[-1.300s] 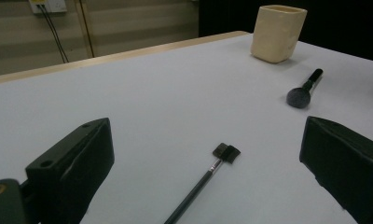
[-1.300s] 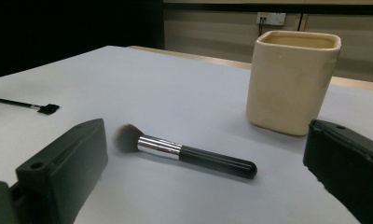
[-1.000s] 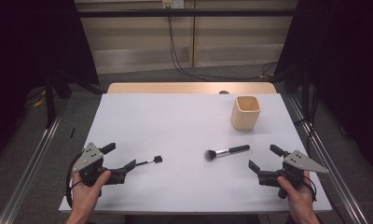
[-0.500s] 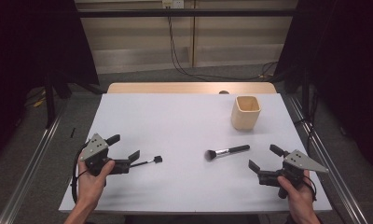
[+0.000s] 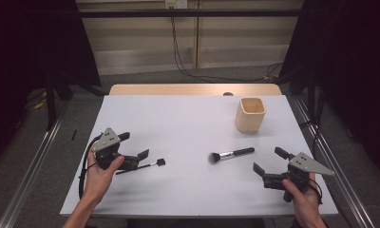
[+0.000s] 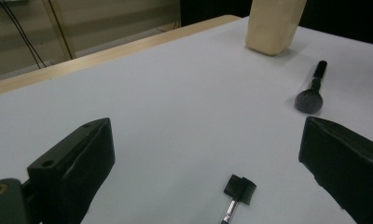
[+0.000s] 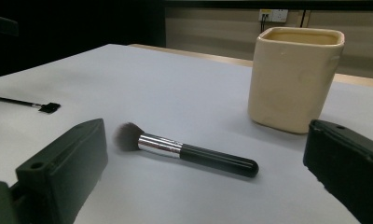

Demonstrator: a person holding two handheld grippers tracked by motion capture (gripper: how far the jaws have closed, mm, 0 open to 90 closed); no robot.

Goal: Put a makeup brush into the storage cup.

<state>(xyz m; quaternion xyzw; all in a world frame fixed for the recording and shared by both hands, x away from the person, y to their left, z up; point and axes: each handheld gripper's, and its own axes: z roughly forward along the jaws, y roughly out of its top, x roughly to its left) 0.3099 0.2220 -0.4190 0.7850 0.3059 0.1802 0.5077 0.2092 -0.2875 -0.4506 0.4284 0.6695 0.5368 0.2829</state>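
Reaching with jaws spread over the thin black flat-tipped applicator [image 6: 237, 192], well left of the cream square ceramic cup [image 5: 250, 114], the left gripper [image 5: 136, 159] next needs lowering and closing.

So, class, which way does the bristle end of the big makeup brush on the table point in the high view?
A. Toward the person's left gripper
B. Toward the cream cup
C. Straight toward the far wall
A: the makeup brush lies with its bristles at the left, toward the left gripper, and its black handle toward the right.
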